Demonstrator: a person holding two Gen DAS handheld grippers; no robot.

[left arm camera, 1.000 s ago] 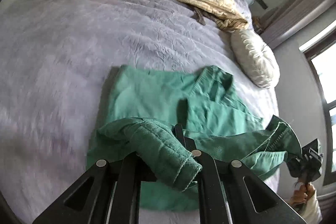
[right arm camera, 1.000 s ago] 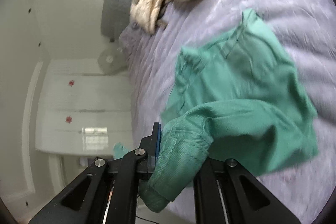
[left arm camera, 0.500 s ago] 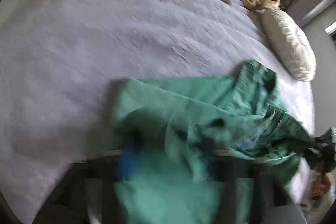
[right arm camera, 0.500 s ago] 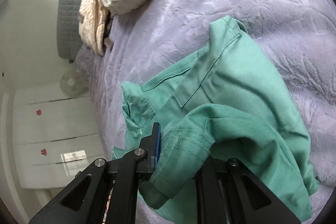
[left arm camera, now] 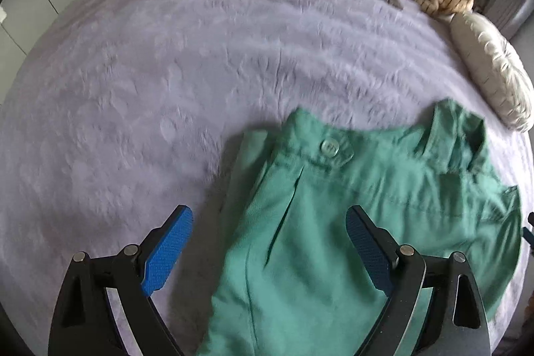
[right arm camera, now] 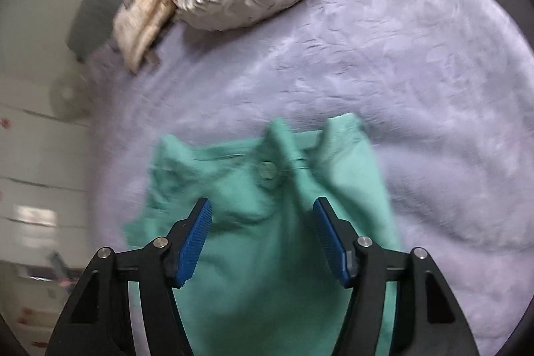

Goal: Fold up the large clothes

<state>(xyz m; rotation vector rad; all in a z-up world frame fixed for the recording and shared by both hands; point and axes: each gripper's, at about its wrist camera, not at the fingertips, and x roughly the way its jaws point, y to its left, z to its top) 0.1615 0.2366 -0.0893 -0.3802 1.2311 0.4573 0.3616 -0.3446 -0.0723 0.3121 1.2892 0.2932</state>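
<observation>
Green trousers lie folded over near the bed edge. My left tongs and right tongs are opening, nothing gripped. Maybe one more fold left.

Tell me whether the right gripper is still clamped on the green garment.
No: the right gripper is opening, pads clear of the green garment lying beneath.
</observation>
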